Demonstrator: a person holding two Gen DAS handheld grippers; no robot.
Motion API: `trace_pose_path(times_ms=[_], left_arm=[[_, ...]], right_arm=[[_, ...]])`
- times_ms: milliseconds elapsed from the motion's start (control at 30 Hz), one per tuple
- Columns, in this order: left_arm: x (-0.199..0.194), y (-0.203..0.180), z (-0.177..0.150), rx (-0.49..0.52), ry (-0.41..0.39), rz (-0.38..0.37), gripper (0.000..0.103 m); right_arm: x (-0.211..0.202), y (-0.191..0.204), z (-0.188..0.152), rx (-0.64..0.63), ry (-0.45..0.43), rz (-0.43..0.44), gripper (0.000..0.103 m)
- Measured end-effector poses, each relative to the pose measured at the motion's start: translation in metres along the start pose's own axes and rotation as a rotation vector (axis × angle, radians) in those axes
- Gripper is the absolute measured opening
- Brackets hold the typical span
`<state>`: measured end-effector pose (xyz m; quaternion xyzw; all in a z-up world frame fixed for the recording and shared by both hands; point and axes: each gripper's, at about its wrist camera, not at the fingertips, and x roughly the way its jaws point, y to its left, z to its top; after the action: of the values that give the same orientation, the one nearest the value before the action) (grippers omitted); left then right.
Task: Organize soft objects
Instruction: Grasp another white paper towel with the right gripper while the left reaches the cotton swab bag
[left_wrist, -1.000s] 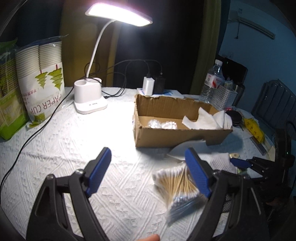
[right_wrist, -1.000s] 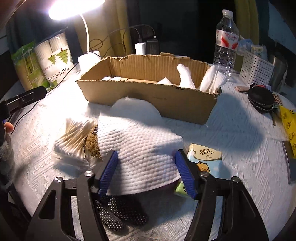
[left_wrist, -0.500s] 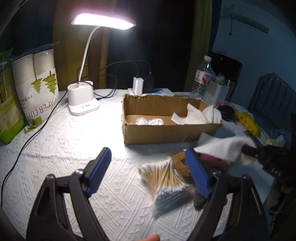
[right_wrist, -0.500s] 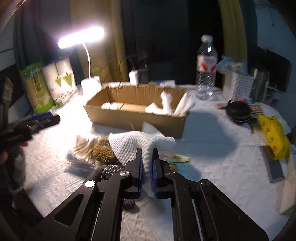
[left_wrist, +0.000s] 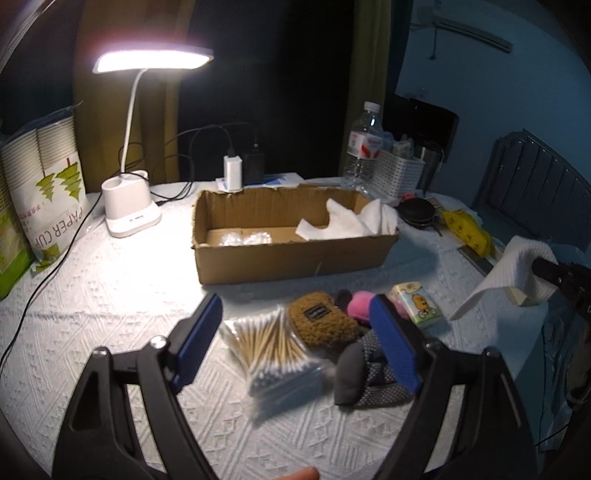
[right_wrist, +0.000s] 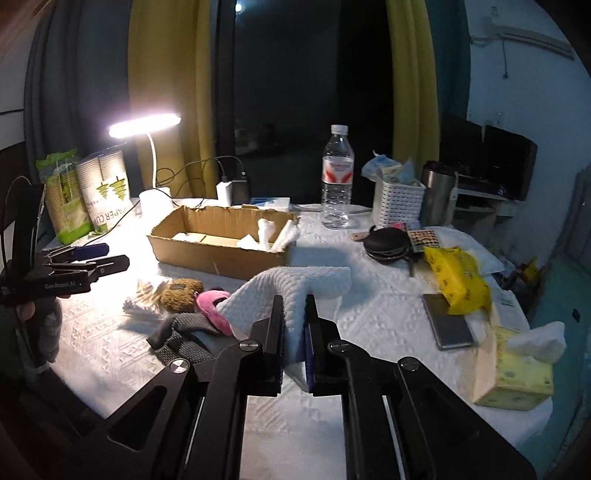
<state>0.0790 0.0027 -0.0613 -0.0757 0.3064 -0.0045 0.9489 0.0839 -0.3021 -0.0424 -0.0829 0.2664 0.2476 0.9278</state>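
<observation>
My right gripper (right_wrist: 294, 306) is shut on a white textured cloth (right_wrist: 295, 284) and holds it in the air; the cloth also shows at the right of the left wrist view (left_wrist: 517, 269). My left gripper (left_wrist: 295, 325) is open and empty above a pile on the table: a bag of cotton swabs (left_wrist: 273, 347), a brown fuzzy pouch (left_wrist: 317, 321), a pink plush (left_wrist: 360, 304), dark dotted socks (left_wrist: 369, 380) and a tissue pack (left_wrist: 415, 302). The open cardboard box (left_wrist: 291, 258) behind holds white cloths (left_wrist: 351, 221).
A lit desk lamp (left_wrist: 129, 206) and paper cup bags (left_wrist: 48, 192) stand at the left. A water bottle (right_wrist: 337, 177), white basket (right_wrist: 397, 201), black pouch (right_wrist: 388, 245), yellow bag (right_wrist: 458, 280), dark phone-like slab (right_wrist: 448, 325) and tissue box (right_wrist: 517, 369) are at the right.
My right gripper has shut on the white cloth and lifted it off the pile, uncovering the pouch, plush and socks. Both grippers have pulled back and up from the table.
</observation>
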Motion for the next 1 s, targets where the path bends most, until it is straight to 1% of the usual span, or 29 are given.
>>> trace_pose_path(times_ms=[133,300,467,600,633,667,700,733,767,900,1000], left_arm=[[0.000,-0.001,0.000,0.007,0.005,0.000,0.083],[0.008,0.010,-0.002,-0.015,0.034,0.029,0.083],[0.024,0.019,-0.006,-0.028,0.070,0.050,0.083],[0.040,0.023,-0.007,-0.036,0.104,0.054,0.083],[0.043,0.023,-0.008,-0.034,0.113,0.054,0.083],[0.048,0.022,-0.009,-0.030,0.126,0.053,0.083],[0.054,0.022,-0.011,-0.026,0.146,0.054,0.083],[0.058,0.022,-0.013,-0.026,0.162,0.056,0.083],[0.063,0.023,-0.015,-0.027,0.178,0.057,0.083],[0.077,0.023,-0.022,-0.031,0.222,0.068,0.083],[0.087,0.024,-0.026,-0.038,0.254,0.082,0.083]], right_arm=[[0.012,-0.001,-0.004,-0.015,0.036,-0.004,0.010],[0.053,-0.002,-0.006,-0.013,0.112,0.032,0.010],[0.098,0.007,-0.005,-0.033,0.162,0.085,0.010],[0.127,0.013,-0.005,-0.033,0.204,0.111,0.011],[0.132,0.015,-0.005,-0.033,0.215,0.120,0.016],[0.137,0.017,-0.006,-0.033,0.226,0.128,0.030],[0.141,0.019,-0.007,-0.032,0.237,0.134,0.039],[0.145,0.021,-0.009,-0.033,0.249,0.138,0.055],[0.148,0.022,-0.010,-0.034,0.258,0.139,0.060],[0.157,0.024,-0.018,-0.046,0.280,0.120,0.060],[0.157,0.024,-0.022,-0.047,0.269,0.124,0.059]])
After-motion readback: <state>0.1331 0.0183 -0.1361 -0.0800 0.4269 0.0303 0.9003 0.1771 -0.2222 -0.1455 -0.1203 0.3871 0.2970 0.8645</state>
